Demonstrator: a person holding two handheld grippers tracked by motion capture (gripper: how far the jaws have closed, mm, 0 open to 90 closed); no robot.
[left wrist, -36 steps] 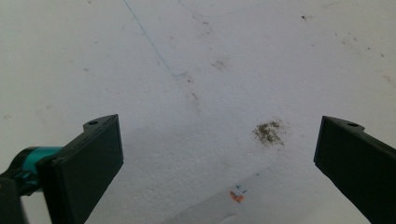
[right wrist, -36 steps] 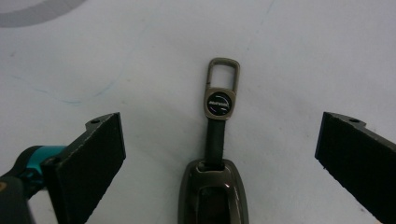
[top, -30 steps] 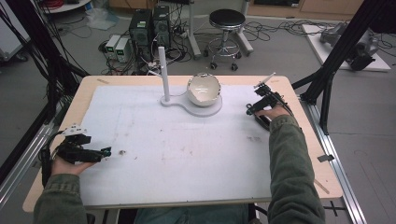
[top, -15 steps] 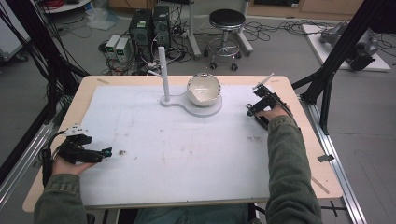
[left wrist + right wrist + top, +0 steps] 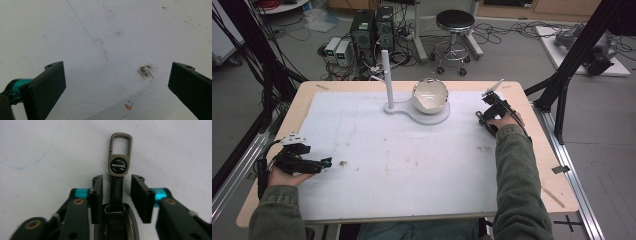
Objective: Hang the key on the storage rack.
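Note:
A key fob [image 5: 119,166] with a dark strap and a brass clasp lies on the white mat. My right gripper [image 5: 116,180] straddles it. Its jaws have just been closing, and narrow gaps still show on each side of the strap. In the high view this gripper [image 5: 484,117] rests at the mat's right side, right of the bowl. My left gripper [image 5: 324,162] lies low at the near left, with its jaws wide open over bare, stained mat [image 5: 110,37]; in its own view nothing is between its jaws [image 5: 117,72].
A white bowl [image 5: 430,95] sits tilted on a white stand base [image 5: 434,119] with an upright post [image 5: 386,75] at the mat's far middle. The wooden table edge [image 5: 557,195] borders the mat. A stool and computer boxes stand on the floor beyond.

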